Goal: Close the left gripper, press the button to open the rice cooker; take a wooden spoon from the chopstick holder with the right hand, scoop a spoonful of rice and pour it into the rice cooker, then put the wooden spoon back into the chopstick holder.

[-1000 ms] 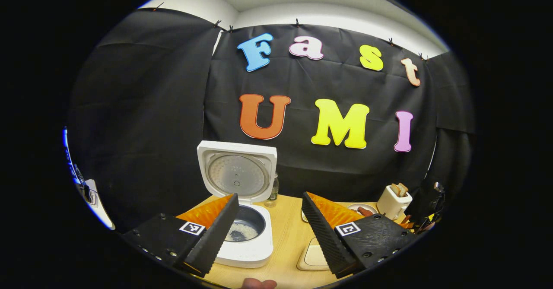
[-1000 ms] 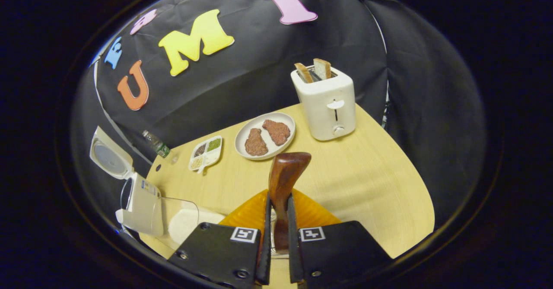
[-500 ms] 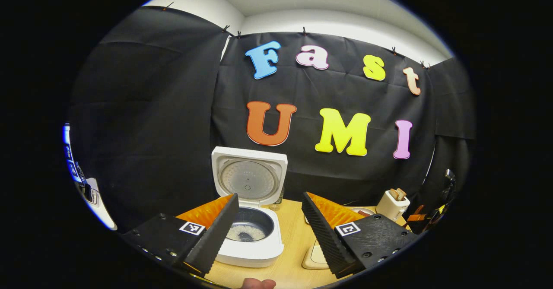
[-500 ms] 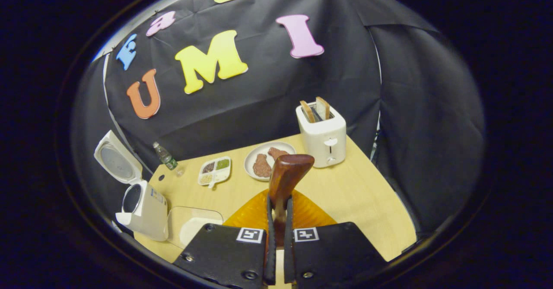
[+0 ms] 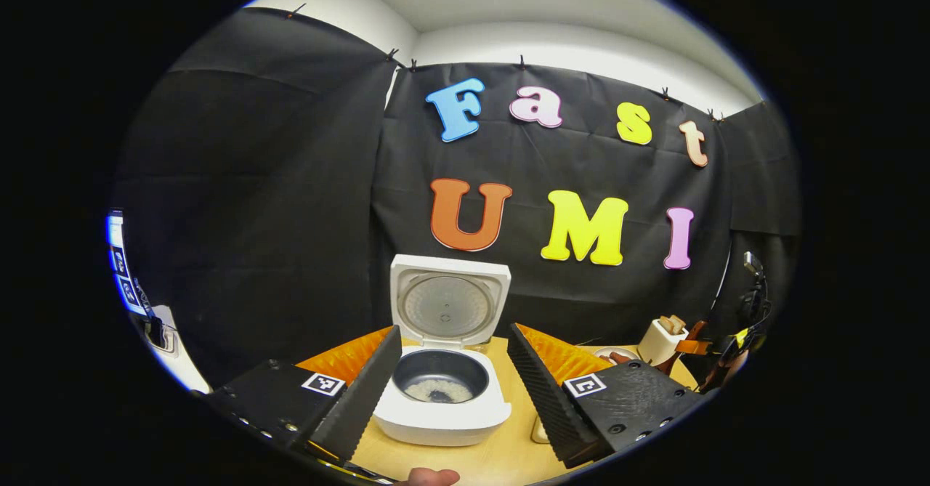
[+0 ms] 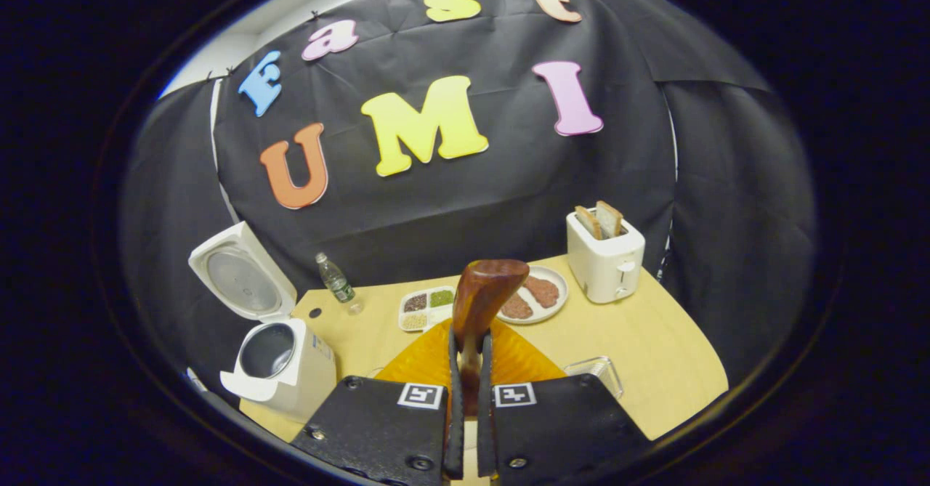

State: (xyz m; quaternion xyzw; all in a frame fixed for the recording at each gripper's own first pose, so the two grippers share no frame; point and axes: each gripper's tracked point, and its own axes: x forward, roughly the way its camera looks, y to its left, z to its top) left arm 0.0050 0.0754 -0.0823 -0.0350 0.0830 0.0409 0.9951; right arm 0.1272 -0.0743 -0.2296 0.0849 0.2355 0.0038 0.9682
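R gripper clamps wooden spoon – L gripper agape, empty; rice cooker lid up, prob. rice inside

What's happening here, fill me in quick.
A person works with two handheld grippers. The right gripper has its fingers clamped on the dark brown wooden spoon, raised above the light wooden table. The left gripper is open and holds nothing, facing the white rice cooker, whose lid stands up; some white rice lies in its pot.
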